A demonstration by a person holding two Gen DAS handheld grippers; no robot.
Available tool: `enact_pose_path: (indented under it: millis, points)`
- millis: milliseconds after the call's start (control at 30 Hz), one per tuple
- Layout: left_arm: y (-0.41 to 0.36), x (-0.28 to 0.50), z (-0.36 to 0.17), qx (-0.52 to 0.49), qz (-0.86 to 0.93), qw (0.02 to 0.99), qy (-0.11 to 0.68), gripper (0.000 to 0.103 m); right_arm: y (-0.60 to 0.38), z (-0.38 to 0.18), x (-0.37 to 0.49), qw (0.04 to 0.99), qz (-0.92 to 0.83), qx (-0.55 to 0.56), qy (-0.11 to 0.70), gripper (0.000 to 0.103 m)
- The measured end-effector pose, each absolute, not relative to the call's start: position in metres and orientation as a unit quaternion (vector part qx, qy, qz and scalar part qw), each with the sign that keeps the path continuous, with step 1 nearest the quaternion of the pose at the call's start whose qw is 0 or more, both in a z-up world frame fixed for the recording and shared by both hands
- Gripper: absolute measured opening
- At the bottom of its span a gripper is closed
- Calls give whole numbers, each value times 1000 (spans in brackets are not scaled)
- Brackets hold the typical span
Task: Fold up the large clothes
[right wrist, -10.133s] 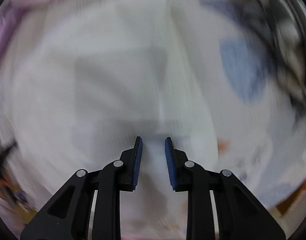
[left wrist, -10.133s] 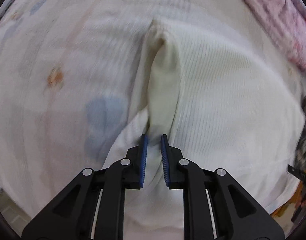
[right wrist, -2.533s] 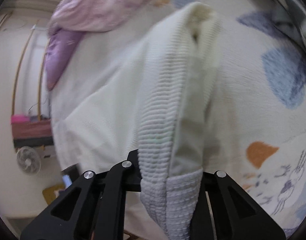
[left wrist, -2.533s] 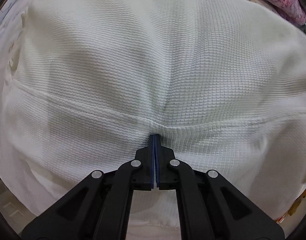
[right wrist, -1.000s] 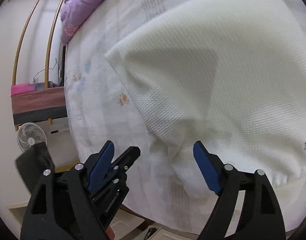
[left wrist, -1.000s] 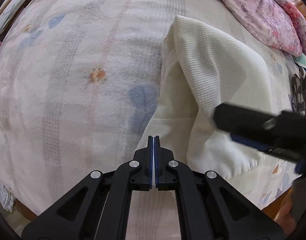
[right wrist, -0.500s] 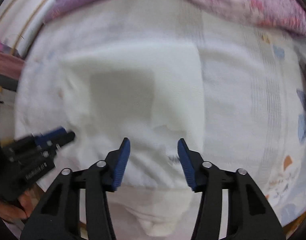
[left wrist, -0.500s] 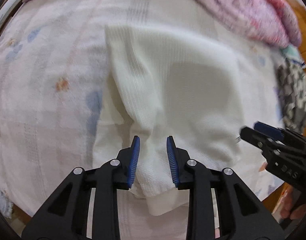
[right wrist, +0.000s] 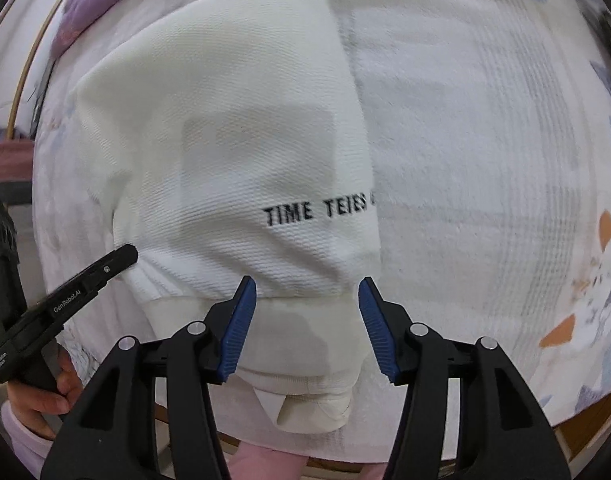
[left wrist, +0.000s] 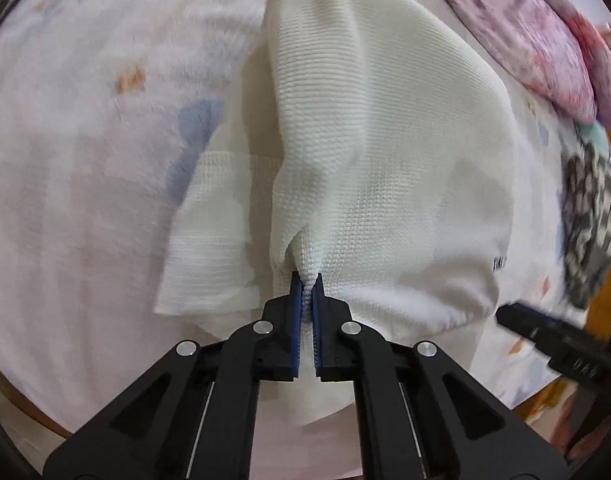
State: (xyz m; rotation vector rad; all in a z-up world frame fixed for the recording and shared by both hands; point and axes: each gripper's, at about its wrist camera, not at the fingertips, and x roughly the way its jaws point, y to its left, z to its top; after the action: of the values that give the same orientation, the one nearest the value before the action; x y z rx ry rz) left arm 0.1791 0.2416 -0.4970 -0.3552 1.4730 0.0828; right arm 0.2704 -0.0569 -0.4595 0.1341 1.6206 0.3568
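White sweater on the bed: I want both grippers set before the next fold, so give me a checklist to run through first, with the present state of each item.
1. Left gripper has cloth: ok, its pads are shut on a pinch of the white sweater.
2. Right gripper has cloth: not ok, its jaws stand apart and are opening slightly above the sweater's hem, pads not pressing.
3. Sweater lies flat: not ok, a ridge rises from the left pinch.
4. Sweater clear of the pink quilt: ok, they lie apart.
5. Grippers clear of each other: ok, a gap shows in both views.
6. Layers under the hem aligned: cannot tell.
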Motion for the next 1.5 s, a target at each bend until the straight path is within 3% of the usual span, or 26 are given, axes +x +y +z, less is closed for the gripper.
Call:
enact_pose_path:
  millis: [400, 733, 900, 967, 1000, 1033, 1100, 1133, 1200, 1300, 1367, 1433, 1500]
  points:
    - [210, 184, -490, 21, 63, 747, 662, 5, -24, -452, 277, 670, 210, 11, 712, 51]
    - [225, 197, -524, 47, 75, 747, 659, 7, -24, -474, 270, 653, 209, 13, 728, 51]
    - [217, 198, -538, 78, 76, 746, 657, 11, -13, -494, 273, 649, 207, 15, 732, 59]
    - [223, 190, -528, 47, 71, 744, 662, 27, -12, -489, 271, 648, 207, 13, 733, 70]
    - [228, 183, -524, 26, 78, 737, 671, 47, -11, -484, 271, 646, 211, 15, 733, 72]
    - [235, 177, -521, 1, 87, 731, 677, 54, -13, -481, 270, 646, 213, 19, 733, 73]
    - [253, 158, -513, -90, 84, 721, 682, 55, -25, -471, 265, 647, 212, 45, 731, 75]
    - [259, 148, -513, -139, 76, 713, 683, 63, -32, -469, 261, 643, 212, 57, 733, 75]
    - [266, 135, -522, -203, 74, 690, 690, 70, -47, -473, 252, 626, 198, 87, 750, 77]
    - [267, 123, -548, -270, 68, 649, 708, 70, -70, -491, 239, 596, 156, 128, 777, 77]
    - [270, 116, -563, -332, 60, 642, 689, 54, -82, -500, 231, 582, 135, 136, 790, 77]
    - [275, 113, -564, -378, 54, 636, 670, 23, -97, -504, 223, 574, 121, 145, 797, 77]
    - [276, 112, -553, -383, 62, 643, 660, 13, -96, -502, 221, 573, 122, 145, 797, 77]
